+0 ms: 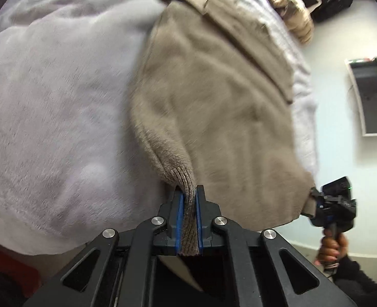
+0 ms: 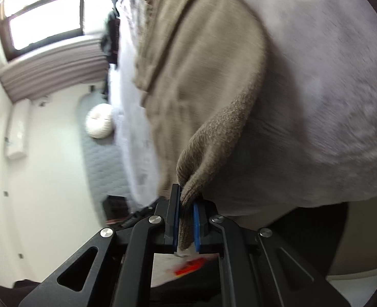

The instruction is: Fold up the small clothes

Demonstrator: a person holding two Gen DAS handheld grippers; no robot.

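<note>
A taupe knitted garment (image 1: 214, 89) lies spread over a pale lilac fleece blanket (image 1: 55, 107). My left gripper (image 1: 189, 192) is shut on the garment's ribbed hem, and the cloth runs down between the blue pads (image 1: 179, 220). At the lower right of the left wrist view my right gripper (image 1: 314, 202) grips the hem's other corner, held by a person's hand (image 1: 329, 245). The right wrist view shows the same garment (image 2: 201, 64) with my right gripper (image 2: 187, 200) shut on a bunched ribbed corner. The hem is lifted a little off the blanket (image 2: 329, 89) at both corners.
A beige padded garment (image 1: 298, 18) and dark clothing (image 1: 332, 0) lie at the far end of the bed. A dark framed panel (image 1: 373, 97) hangs on the pale wall. The right wrist view shows a window (image 2: 45, 18), a quilted grey headboard (image 2: 101, 158) and a round white cushion (image 2: 98, 124).
</note>
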